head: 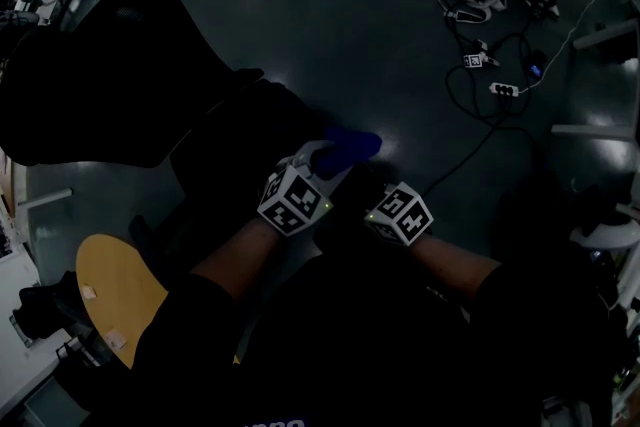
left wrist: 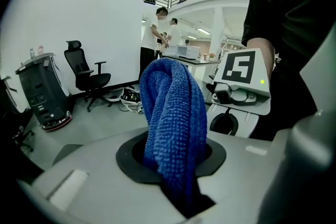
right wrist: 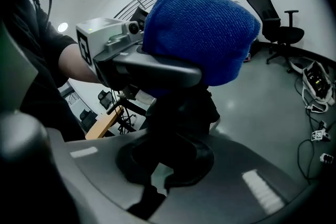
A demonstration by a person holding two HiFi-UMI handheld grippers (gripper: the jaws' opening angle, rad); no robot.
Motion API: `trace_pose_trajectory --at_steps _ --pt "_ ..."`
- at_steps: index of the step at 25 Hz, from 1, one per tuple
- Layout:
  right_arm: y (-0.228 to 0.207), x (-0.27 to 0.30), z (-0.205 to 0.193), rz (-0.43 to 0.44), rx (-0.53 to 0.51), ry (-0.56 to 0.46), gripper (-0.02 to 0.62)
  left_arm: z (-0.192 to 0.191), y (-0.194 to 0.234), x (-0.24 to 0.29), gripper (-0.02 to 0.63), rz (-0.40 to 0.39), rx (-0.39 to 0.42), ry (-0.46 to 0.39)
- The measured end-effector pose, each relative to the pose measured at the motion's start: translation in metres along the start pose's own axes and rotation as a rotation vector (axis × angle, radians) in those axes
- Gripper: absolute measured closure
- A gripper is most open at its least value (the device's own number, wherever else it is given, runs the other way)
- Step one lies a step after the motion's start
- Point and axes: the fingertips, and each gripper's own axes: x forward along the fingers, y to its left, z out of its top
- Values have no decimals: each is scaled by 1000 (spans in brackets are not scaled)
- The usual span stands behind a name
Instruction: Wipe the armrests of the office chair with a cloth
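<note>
The head view is dim. The black office chair (head: 100, 75) stands at the left, its armrest reaching toward the middle. My left gripper (head: 318, 163) is shut on a blue cloth (head: 347, 146), which bunches up between its jaws in the left gripper view as the cloth (left wrist: 173, 113). In the right gripper view the cloth (right wrist: 202, 34) lies over the black armrest pad (right wrist: 157, 73), with the left gripper (right wrist: 107, 42) behind it. My right gripper (right wrist: 165, 160) sits just under the pad, shut on the dark armrest post (right wrist: 181, 118). Its marker cube (head: 400, 213) shows beside the left one.
Cables and a power strip (head: 500, 87) trail over the grey floor at the upper right. A round wooden tabletop (head: 115, 290) is at the lower left. Another black office chair (left wrist: 86, 76), a dark wheeled machine (left wrist: 42, 94) and people at a desk (left wrist: 155, 39) stand farther off.
</note>
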Motion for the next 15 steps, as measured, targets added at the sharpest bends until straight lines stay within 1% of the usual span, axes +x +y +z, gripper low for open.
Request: trace_pose_trajectory --at_steps 7,15 --pt "10 1 -6 5 0 1 591 -1 -32 0 497 -46 -2 -10" --pt "21 -1 -11 16 -20 32 591 -7 -64 -3 497 -74 -28 -19"
